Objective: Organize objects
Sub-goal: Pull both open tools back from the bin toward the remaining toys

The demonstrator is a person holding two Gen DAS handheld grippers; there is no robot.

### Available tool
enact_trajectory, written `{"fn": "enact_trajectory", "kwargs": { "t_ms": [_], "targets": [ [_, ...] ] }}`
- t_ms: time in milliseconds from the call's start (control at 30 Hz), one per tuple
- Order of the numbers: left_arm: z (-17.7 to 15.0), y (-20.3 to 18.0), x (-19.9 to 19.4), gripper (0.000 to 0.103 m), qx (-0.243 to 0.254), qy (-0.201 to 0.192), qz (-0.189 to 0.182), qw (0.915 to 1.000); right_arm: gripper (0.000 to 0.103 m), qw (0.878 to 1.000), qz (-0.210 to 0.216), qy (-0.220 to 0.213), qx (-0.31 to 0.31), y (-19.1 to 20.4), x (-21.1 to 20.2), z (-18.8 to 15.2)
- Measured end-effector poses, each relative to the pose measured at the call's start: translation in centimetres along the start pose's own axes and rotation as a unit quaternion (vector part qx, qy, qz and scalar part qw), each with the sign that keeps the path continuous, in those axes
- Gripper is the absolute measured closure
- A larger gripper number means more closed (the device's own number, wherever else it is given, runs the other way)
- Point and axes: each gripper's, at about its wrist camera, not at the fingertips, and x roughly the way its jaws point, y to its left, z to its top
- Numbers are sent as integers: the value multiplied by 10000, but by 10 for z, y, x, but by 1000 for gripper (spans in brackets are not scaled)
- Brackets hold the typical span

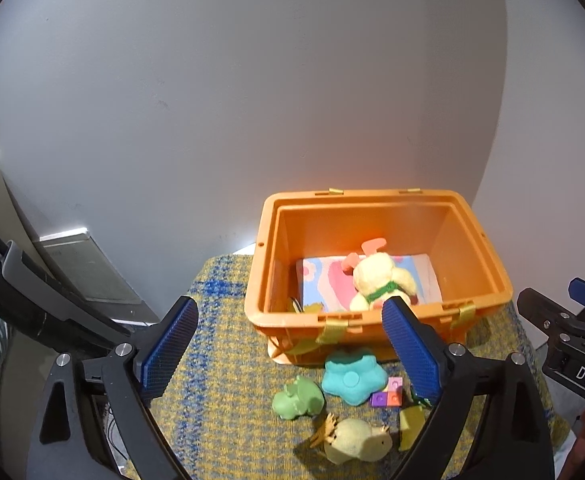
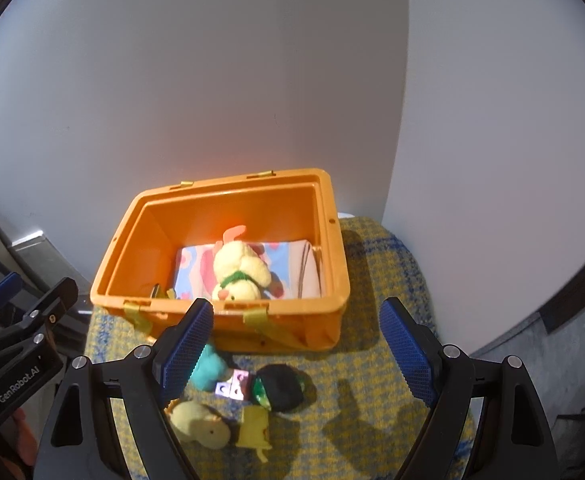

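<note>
An orange bin (image 1: 376,200) (image 2: 228,308) stands open on a yellow-blue woven cloth (image 1: 220,360) (image 2: 372,360). Inside lie a pastel cloth book (image 1: 324,284) (image 2: 288,264) and a yellow plush duck (image 1: 376,276) (image 2: 240,268). In front of the bin lie a teal star toy (image 1: 352,376) (image 2: 208,368), a green frog toy (image 1: 298,398), a yellow chick toy (image 1: 356,446) (image 2: 198,424), pink-purple blocks (image 1: 388,394) (image 2: 232,386), a yellow piece (image 1: 410,426) (image 2: 254,428) and a black-green toy (image 2: 280,388). My left gripper (image 1: 288,348) is open and empty above the toys. My right gripper (image 2: 296,344) is open and empty.
A grey wall (image 1: 252,100) rises right behind the bin. A grey panel and chair parts (image 1: 88,272) stand at the left. The cloth-covered surface ends at the right, with grey floor (image 2: 572,360) beyond. The right gripper shows in the left wrist view (image 1: 564,328).
</note>
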Motion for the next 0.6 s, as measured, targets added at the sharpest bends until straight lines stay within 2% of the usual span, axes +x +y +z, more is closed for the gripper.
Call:
{"fn": "enact_trajectory", "kwargs": {
  "t_ms": [67, 100, 600],
  "targets": [
    [-6, 1, -2, 7, -17, 18, -13, 10000, 18, 10000, -15, -5, -23, -1, -5, -5],
    [-9, 0, -2, 7, 91, -4, -196, 9998, 18, 10000, -11, -10, -26, -2, -7, -8],
    [-51, 4, -3, 4, 101, 132, -192, 9997, 18, 9999, 75, 108, -39, 0, -12, -47]
  ]
}}
